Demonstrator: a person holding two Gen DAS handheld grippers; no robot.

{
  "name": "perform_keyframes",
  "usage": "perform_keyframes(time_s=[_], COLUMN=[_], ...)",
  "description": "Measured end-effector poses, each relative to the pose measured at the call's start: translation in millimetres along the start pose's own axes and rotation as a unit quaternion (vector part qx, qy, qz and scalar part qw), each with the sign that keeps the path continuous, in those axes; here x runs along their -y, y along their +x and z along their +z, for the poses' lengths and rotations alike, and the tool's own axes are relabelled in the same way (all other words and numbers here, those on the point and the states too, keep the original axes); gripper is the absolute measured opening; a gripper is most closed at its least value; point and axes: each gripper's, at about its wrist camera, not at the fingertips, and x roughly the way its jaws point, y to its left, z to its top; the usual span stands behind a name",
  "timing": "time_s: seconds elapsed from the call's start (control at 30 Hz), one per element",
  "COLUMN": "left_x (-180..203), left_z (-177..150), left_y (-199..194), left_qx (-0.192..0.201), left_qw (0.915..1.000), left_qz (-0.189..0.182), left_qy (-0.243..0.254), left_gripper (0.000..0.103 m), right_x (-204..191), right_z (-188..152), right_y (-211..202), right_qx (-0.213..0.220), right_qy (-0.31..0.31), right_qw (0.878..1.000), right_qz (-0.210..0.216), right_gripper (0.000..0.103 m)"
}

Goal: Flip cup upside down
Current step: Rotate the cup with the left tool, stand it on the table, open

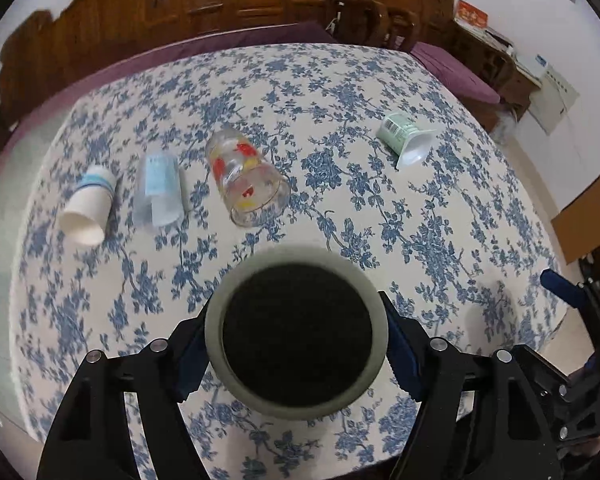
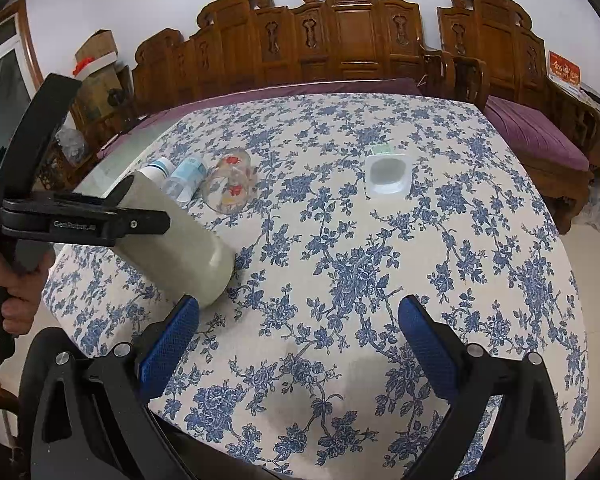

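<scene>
- Left tongs (image 1: pixel 296 344) pinching grey cup (image 1: pixel 296 340) by its sides, mouth toward camera, long axis tilted, base touching desk (image 2: pixel 380 280) near the front-left corner.
- Right tongs (image 2: pixel 298 340) spread, empty, just beside.

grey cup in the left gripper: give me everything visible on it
The grey cup is a matte, pale grey-green tumbler with a dark inside, ceramic-looking. The left gripper clamps its sides between blue pads. From the right wrist view it is tilted, base end low and about at the floral tablecloth; contact cannot be told. Its mouth faces the left camera. Nothing visible inside.
</scene>
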Motion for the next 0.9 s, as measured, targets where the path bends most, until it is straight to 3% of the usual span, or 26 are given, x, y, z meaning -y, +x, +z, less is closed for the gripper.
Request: perform_keyframes(time_s=[0.37,0.53,0.9], left_x=[19,27,23], left_z=[4,0,-30], left_y=[6,-6,-37], left_qx=[0.004,0.043,0.085], left_qw=[0.9994,0.998,0.9957], left_qz=[0.008,0.009,0.006], left_qy=[0.032,0.045,0.035], left_gripper=[0.069,0.069,0.07], right_x=[6,6,-12], right_z=[0,1,8], right_y=[3,-1,-14], right_qx=[-0.001,0.005,0.028], right_qy=[0.004,0.004,-0.011], right_qw=[1.0,1.0,0.999], right_qz=[-0.004,-0.007,-0.018], right_gripper=[0.1,0.1,0.1])
